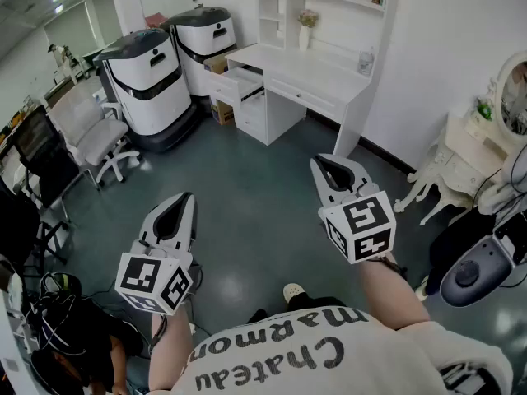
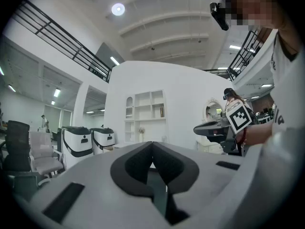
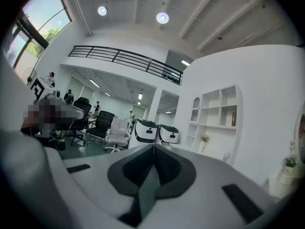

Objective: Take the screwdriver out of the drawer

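Observation:
A white desk point(image 1: 306, 71) stands across the room against the far wall, and one drawer point(image 1: 240, 81) on its left side is pulled open. I cannot see into the drawer from here, and no screwdriver shows in any view. My left gripper point(image 1: 183, 198) is held out level over the floor, jaws together, nothing in them. My right gripper point(image 1: 322, 164) is held out to the right of it and slightly further forward, also shut and empty. In the left gripper view the pads point(image 2: 152, 145) meet at the tip. The right gripper view shows the same closed tip point(image 3: 153, 147).
Two large white-and-black machines point(image 1: 152, 79) point(image 1: 203, 33) stand left of the desk. A white office chair point(image 1: 97, 142) and a black chair point(image 1: 31, 151) are at the left. A white ornate dressing table point(image 1: 465, 159) is at the right. Dark floor point(image 1: 247, 179) lies between me and the desk.

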Action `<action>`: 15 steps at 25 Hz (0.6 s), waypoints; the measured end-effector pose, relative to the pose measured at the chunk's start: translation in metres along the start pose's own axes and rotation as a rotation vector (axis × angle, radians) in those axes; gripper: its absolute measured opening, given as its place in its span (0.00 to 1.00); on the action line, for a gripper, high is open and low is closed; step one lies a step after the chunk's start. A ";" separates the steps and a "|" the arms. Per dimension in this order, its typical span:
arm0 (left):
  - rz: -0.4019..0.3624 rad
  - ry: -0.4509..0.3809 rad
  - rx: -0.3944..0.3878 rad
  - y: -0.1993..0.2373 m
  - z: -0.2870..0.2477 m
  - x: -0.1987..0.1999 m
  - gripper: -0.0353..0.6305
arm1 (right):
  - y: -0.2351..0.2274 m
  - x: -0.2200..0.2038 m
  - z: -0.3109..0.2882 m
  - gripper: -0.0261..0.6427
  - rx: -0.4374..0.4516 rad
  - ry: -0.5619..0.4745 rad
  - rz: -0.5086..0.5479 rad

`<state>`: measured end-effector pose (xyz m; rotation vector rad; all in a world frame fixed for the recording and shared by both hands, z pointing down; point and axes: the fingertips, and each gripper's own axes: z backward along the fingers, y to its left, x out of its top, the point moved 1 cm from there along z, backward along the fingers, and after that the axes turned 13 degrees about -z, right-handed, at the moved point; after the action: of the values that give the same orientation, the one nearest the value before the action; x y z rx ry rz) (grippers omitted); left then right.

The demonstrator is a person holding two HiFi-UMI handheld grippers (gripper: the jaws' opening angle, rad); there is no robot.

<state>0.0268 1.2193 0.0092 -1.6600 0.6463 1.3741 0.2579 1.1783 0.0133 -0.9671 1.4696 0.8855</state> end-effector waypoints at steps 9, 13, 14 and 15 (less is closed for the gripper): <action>0.016 0.001 0.015 0.014 -0.014 -0.011 0.09 | -0.003 -0.007 -0.014 0.08 -0.004 0.018 0.007; 0.039 0.003 0.011 0.019 -0.011 -0.019 0.09 | -0.003 -0.017 -0.016 0.08 -0.025 0.038 -0.008; 0.046 0.002 0.011 0.020 -0.010 -0.021 0.09 | -0.002 -0.020 -0.017 0.08 -0.025 0.043 -0.016; 0.055 -0.001 0.012 0.021 -0.010 -0.022 0.09 | -0.004 -0.024 -0.020 0.08 -0.027 0.045 -0.028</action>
<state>0.0090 1.1978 0.0246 -1.6430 0.7026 1.4071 0.2549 1.1612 0.0393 -1.0315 1.4824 0.8705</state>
